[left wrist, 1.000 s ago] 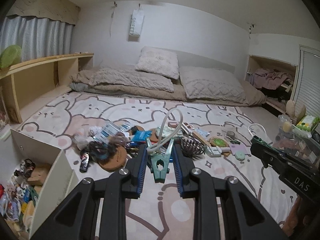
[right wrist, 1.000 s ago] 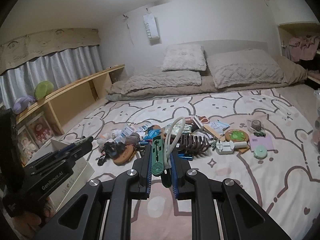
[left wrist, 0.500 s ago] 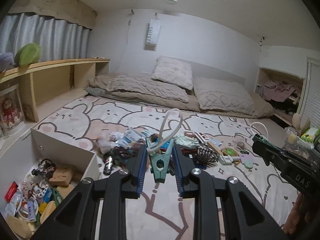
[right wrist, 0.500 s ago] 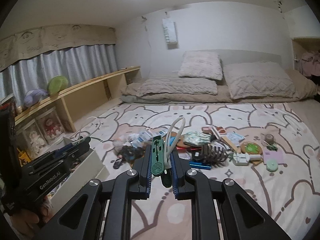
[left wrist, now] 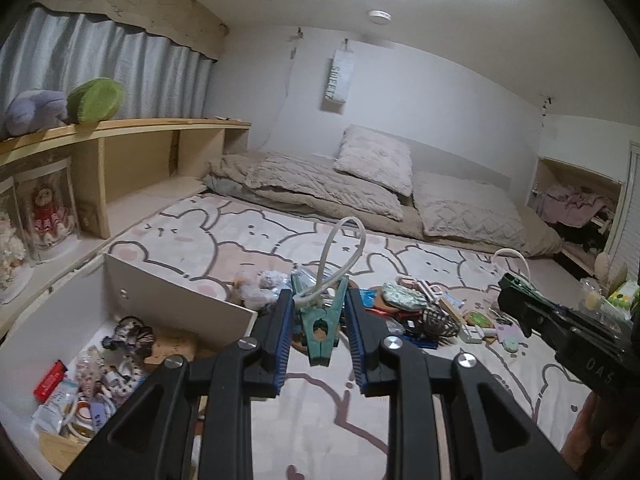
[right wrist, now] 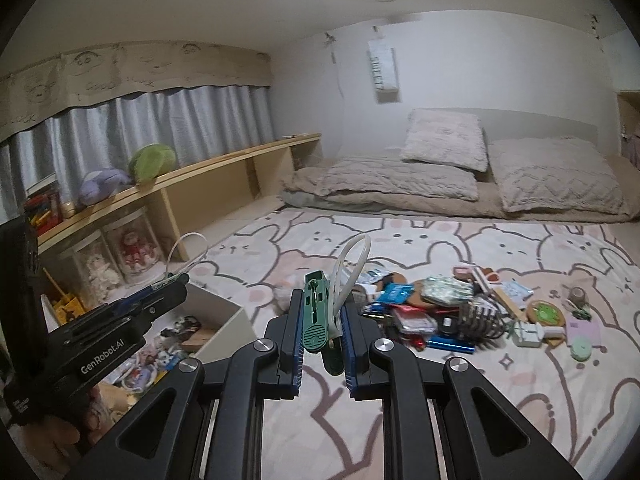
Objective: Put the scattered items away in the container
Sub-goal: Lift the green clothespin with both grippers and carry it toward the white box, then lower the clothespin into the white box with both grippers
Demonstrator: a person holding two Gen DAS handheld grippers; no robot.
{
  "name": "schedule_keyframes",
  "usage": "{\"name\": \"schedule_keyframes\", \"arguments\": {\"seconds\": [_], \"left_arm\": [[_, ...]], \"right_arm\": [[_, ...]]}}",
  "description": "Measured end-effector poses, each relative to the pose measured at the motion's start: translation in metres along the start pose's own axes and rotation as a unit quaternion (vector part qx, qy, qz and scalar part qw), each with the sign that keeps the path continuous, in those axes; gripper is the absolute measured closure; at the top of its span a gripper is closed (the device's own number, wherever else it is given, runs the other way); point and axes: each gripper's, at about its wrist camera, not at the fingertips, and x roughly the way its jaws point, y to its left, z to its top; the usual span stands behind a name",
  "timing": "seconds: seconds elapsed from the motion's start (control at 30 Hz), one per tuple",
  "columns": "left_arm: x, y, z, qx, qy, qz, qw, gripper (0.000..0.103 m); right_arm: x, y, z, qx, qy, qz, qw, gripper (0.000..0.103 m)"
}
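Carrying two green clips: left claw [left wrist: 320,320] pinches one clip [left wrist: 318,326], right claw [right wrist: 322,320] clamps another [right wrist: 316,316]. White box [left wrist: 180,296] partly filled, big pile [right wrist: 460,312] left on rug.

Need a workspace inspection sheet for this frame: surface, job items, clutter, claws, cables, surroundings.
Surface: bunny-print cover, largely bare near the cameras.
Job's things: white box at left, already holding small items; each claw carries a green clip with a white loop.
Clutter: scattered pile on the cover, right of the box.
Grippers: left claw shut on teal-green clip; right claw shut on dark green clip.
Cables: nothing seen apart from the clips' white loops.
Surroundings: pillows, wooden shelf with plush toys, grey curtains.
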Motion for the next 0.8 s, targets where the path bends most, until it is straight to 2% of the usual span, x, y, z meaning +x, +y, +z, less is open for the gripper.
{"name": "schedule_keyframes", "arguments": {"seconds": [0.8], "left_arm": [[-0.049, 0.069, 0.007, 0.005, -0.021, 0.075, 0.997, 0.078]], "right_arm": [[0.036, 0.083, 0.001, -0.039, 0.031, 0.073, 0.996, 0.086]]}}
